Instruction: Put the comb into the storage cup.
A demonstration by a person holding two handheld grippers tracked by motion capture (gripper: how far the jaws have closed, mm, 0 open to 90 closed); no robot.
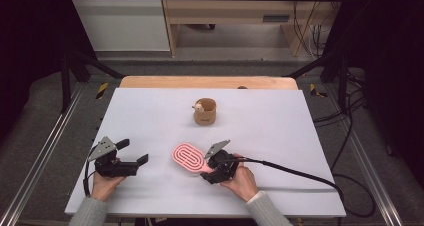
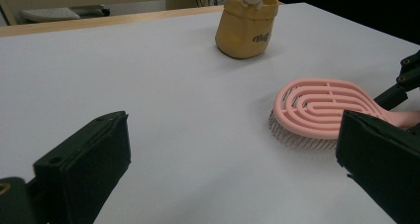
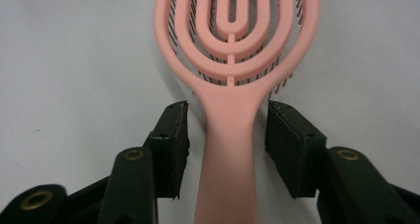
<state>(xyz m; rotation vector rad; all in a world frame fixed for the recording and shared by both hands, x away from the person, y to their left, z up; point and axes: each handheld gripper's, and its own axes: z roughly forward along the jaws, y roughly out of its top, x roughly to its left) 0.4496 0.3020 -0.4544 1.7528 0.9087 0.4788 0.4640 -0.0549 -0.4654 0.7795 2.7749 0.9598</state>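
The right hand (image 1: 243, 178) is shown resting low on the white rectangular tabletop (image 1: 150, 121), near its front edge, with the right gripper (image 1: 209, 172) pointed forward and to the left along the handle of the pink oval plastic hairbrush (image 1: 188, 158). In the right gripper view, the two black jaws are seen spread to either side of the brush handle (a narrow gap remains on each side), so nothing is clamped. The brush is laid bristles down on the table, near its front centre. The left hand (image 1: 105, 183) is held at the front left, its left gripper (image 1: 132, 153) wide open and empty, aimed toward the brush. A tan fabric cup (image 1: 205, 111) carrying a small pale figure (image 1: 199, 106) on its rim stands farther back.
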